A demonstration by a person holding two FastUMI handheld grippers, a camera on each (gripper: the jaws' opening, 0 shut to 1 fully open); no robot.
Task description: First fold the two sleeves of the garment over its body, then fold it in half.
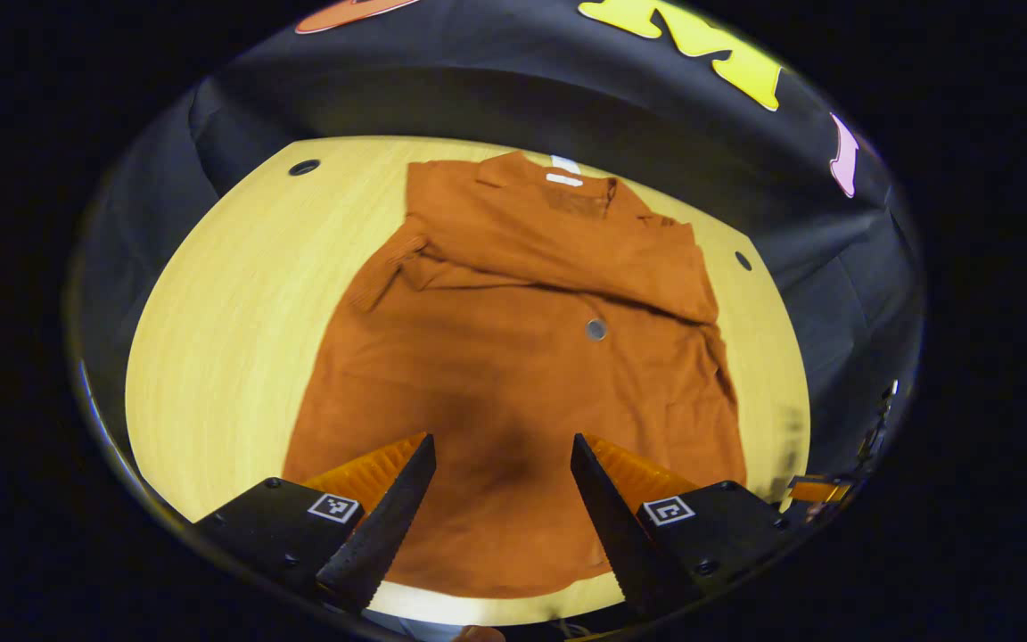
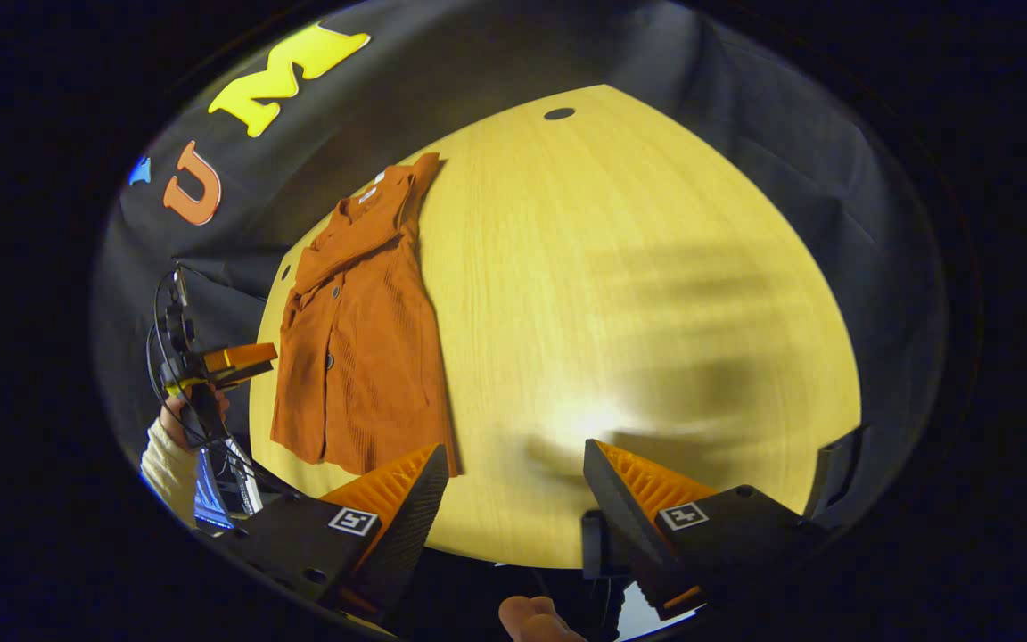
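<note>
Left claw (image 1: 502, 446) agape, garment (image 1: 522, 357) flat

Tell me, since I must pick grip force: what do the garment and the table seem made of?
Garment: looks like a soft ribbed knit, matte rust-orange; fine vertical ribs and loose wrinkles show. Table: seemingly pale wood or wood-look laminate, smooth with slight sheen; straight grain lines and a glare patch show.

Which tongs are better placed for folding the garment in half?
Probably the left tongs: they hang open right over the sleeve-folded rust-orange knit garment. The right tongs are open above bare wooden table, beside it.
</note>
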